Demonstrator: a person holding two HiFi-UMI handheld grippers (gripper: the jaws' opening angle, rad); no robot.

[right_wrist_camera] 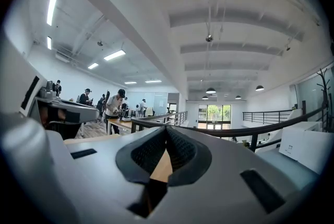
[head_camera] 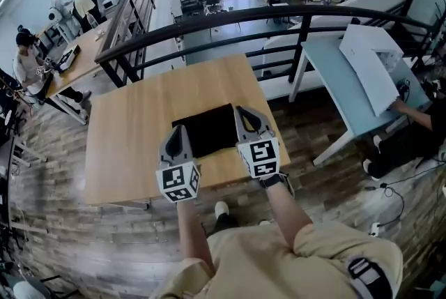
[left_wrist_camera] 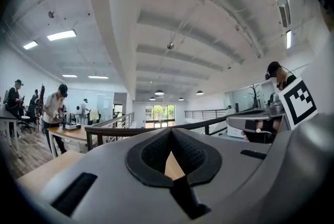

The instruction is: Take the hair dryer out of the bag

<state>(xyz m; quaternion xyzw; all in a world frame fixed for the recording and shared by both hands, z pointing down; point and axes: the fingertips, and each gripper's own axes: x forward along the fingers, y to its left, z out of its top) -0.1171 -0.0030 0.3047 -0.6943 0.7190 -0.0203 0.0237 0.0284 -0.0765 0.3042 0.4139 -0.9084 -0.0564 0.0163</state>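
We are holding left gripper [head_camera: 178,132] and right gripper [head_camera: 244,115] clenched and empty, flanking the black bag [head_camera: 205,129]. The hair dryer is unseen, presumably inside the bag. Risk: shut jaws may shove the bag instead of opening it.

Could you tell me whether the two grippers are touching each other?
Apart. The head view shows the black bag lying in a wide gap between the left gripper and the right gripper.
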